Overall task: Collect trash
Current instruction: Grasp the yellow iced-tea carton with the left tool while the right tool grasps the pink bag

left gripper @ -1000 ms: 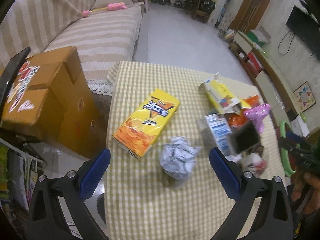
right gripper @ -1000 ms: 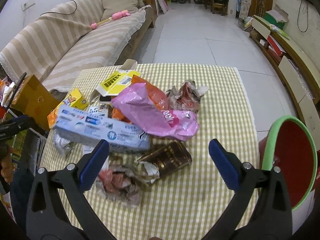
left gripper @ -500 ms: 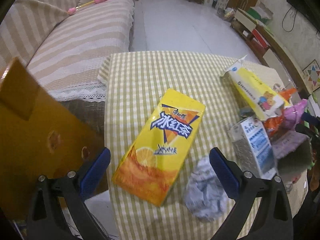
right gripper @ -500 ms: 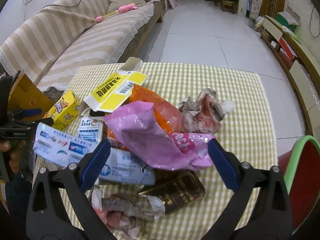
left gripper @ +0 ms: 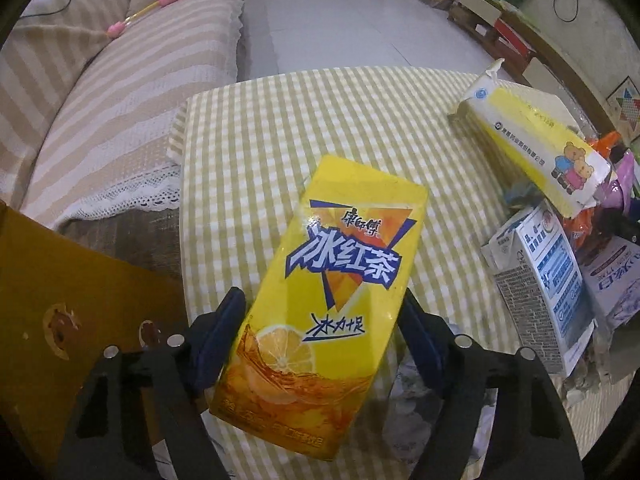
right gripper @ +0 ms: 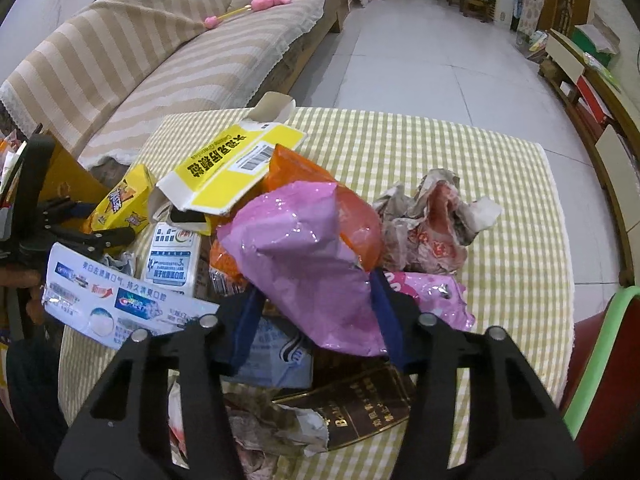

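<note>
Left wrist view is showing the left gripper (left gripper: 320, 324) closing its two blue-padded jaws around one yellow iced-tea carton (left gripper: 328, 300); the pads are lying against the carton's long sides, grasping it near the edge of the yellow-checked tablecloth (left gripper: 320, 120). Beside the carton, toward the pile, one crumpled grey paper ball (left gripper: 412, 392), one white-and-blue milk carton (left gripper: 548, 288) and one torn yellow-and-white cardboard box (left gripper: 532, 148) are lying on the cloth. One brown cardboard box (left gripper: 60, 300) is standing off the cloth's near corner.

Right wrist view is showing the right gripper (right gripper: 316, 312) closing on one pink plastic bag (right gripper: 308, 264) at the middle of the cloth; its two pads are pressing into the bag's sides, pinching it. Under and around the bag are lying one orange plastic wrapper (right gripper: 360, 216), one crumpled red-and-white wrapper (right gripper: 432, 224), one white toothpaste box (right gripper: 116, 304) and one dark brown gold-lettered packet (right gripper: 360, 408). One striped beige sofa (right gripper: 140, 52) is standing beyond the cloth.
</note>
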Demonstrator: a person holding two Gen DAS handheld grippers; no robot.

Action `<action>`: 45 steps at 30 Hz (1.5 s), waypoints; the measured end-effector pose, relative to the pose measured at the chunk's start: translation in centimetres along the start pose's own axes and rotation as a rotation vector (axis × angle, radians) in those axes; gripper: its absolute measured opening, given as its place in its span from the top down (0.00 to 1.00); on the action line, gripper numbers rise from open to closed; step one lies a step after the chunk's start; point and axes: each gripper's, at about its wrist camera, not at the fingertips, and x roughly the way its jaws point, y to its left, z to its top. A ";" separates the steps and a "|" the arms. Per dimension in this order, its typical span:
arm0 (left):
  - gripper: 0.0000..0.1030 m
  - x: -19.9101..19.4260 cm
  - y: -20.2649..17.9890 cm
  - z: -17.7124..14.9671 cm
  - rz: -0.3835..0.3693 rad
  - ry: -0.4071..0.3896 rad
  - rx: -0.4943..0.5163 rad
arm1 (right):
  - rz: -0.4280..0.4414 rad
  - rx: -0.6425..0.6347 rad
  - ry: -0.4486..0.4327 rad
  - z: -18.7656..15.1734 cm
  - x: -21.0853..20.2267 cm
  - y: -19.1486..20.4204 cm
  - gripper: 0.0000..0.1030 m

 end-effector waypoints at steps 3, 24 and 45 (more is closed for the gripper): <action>0.36 -0.7 -0.1 -0.1 -0.009 -0.014 -0.001 | -0.001 0.000 -0.010 -0.2 -0.5 -0.3 0.56; 0.37 -10.5 -1.6 -0.6 -0.016 -0.195 -0.052 | 0.001 0.050 -0.109 -1.0 -8.1 -1.5 0.57; 0.37 -20.2 -8.8 -3.9 -0.083 -0.346 -0.010 | -0.005 0.098 -0.228 -4.5 -16.3 -3.0 0.57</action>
